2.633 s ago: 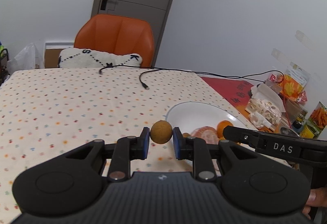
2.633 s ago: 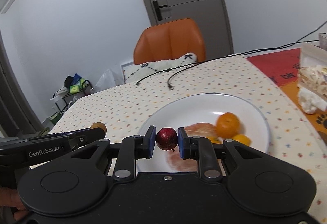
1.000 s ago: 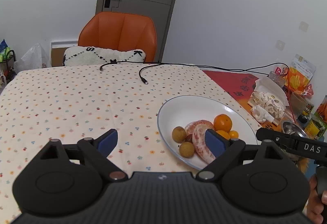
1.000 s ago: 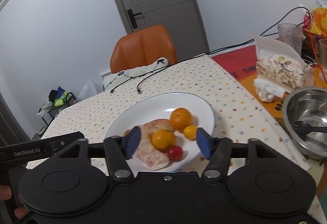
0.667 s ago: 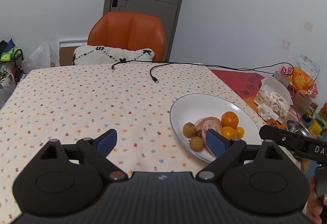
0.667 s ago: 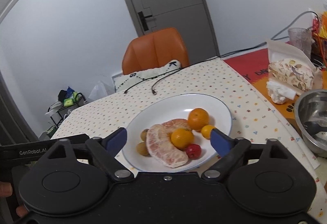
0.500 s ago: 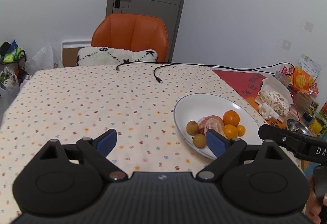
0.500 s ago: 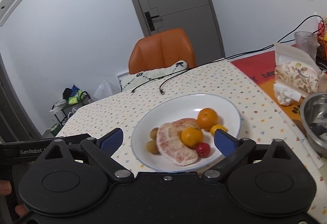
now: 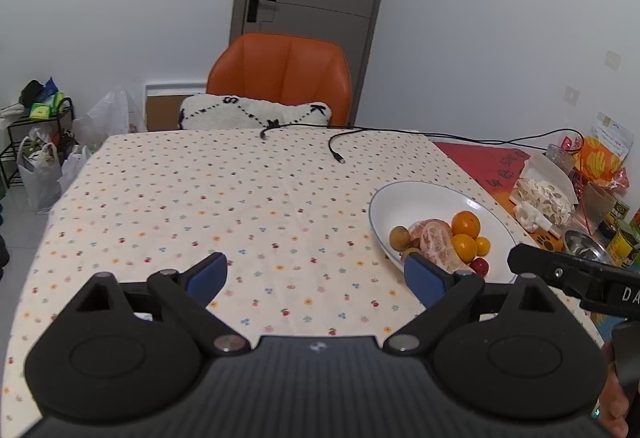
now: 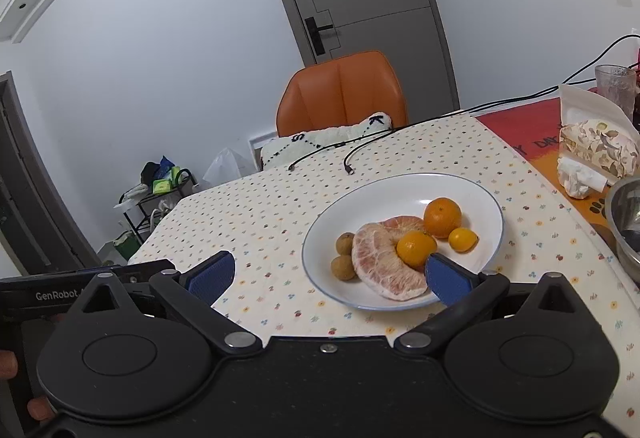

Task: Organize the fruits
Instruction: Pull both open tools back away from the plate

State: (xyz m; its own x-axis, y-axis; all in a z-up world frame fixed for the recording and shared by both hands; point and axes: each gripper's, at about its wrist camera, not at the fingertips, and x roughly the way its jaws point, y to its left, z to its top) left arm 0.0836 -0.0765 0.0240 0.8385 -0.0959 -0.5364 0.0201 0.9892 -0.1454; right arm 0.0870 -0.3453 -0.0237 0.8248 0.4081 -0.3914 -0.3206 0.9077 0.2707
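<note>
Since the earlier frames both grippers have let go of their fruit and drawn back from the plate, so more of the table now shows.

In the left wrist view, the left gripper [image 9: 316, 276] hangs with its jaws spread wide and nothing between them, over the dotted tablecloth [image 9: 224, 206]. The white plate [image 9: 404, 198] lies ahead and to the right of it, just beyond the right blue pad [image 9: 422, 278]. On the plate sit peeled pomelo segments [image 9: 438, 242], a longan [image 9: 400, 237], two oranges [image 9: 465, 224], a kumquat [image 9: 482, 245] and a small red fruit [image 9: 479, 266].

In the right wrist view, the right gripper [image 10: 328, 280] is likewise spread wide and empty. The plate [image 10: 400, 190] lies straight ahead, between the fingers' lines, its near rim just beyond the pads. Here two longans [image 10: 343, 268] show side by side, left of the pomelo [image 10: 384, 262], whereas the left view shows one clearly. The red fruit is hidden here behind the right blue pad [image 10: 448, 278]. A steel bowl [image 10: 624, 222] sits far right.
</note>
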